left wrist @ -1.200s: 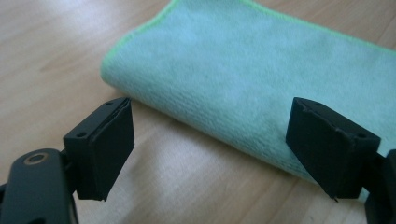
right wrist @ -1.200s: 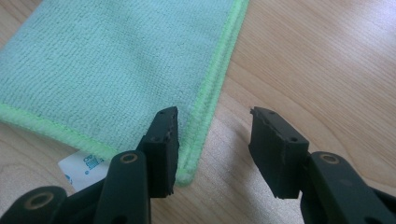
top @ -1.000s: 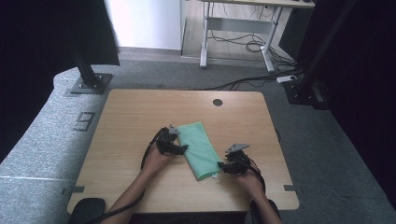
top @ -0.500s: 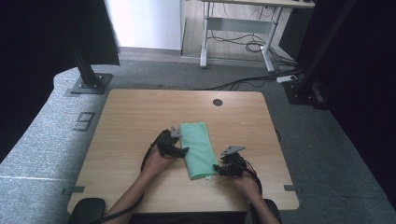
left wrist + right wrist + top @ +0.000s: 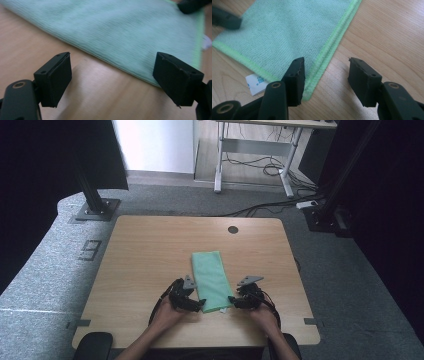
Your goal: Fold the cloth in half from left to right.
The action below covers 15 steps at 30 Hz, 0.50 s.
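A folded rectangular green microfibre cloth point(image 5: 212, 280) lay flat on the light wooden desk point(image 5: 140, 260), its near end between the two grippers. The left gripper point(image 5: 200, 305) and the right gripper point(image 5: 231, 301) flanked its near corners, jaws spread and released (grasping nothing).

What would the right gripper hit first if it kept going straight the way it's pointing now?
Most likely the green cloth. The right gripper is open, its jaws astride the cloth's stitched near corner, one jaw over the cloth and one over the bare table. Its height above the cloth is unclear.
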Tool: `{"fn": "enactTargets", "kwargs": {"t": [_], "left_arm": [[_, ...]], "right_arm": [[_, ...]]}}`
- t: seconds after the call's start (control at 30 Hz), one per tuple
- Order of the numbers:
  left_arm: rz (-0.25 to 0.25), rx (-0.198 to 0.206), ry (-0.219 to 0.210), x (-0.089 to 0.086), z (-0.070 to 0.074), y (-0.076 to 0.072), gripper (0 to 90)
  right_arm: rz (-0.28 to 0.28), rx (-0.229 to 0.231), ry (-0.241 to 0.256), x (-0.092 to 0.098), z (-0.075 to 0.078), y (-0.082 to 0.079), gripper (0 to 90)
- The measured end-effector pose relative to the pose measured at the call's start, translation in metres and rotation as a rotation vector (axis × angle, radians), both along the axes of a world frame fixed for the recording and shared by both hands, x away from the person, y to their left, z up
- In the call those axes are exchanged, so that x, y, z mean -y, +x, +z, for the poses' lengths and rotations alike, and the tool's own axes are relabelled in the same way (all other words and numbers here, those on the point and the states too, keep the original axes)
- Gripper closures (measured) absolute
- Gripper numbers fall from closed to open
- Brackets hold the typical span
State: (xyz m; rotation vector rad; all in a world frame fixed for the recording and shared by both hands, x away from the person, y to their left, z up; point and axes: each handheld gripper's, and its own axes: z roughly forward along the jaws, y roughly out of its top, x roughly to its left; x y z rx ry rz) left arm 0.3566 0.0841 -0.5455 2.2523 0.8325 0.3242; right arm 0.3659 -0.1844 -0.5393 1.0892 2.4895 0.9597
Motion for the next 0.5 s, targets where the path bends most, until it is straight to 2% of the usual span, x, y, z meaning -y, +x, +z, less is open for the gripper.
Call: {"fn": "enactTargets", "kwargs": {"t": [0.1, 0.23, 0.33, 0.5], "left_arm": [[0.000, -0.006, 0.002, 0.000, -0.001, -0.003, 15.5], [0.018, -0.022, 0.001, -0.008, -0.001, 0.002, 14.7], [0.042, -0.021, 0.013, -0.017, 0.000, 0.007, 14.7], [0.083, -0.016, 0.028, -0.036, 0.001, 0.019, 14.6]], "right_arm": [[-0.003, 0.000, -0.001, 0.000, 0.000, 0.000, 46.1], [0.004, 0.000, -0.012, -0.005, 0.001, -0.001, 46.3], [0.015, 0.008, -0.017, -0.014, 0.001, -0.001, 46.2], [0.031, 0.015, 0.004, -0.032, -0.001, 0.005, 45.2]]}}
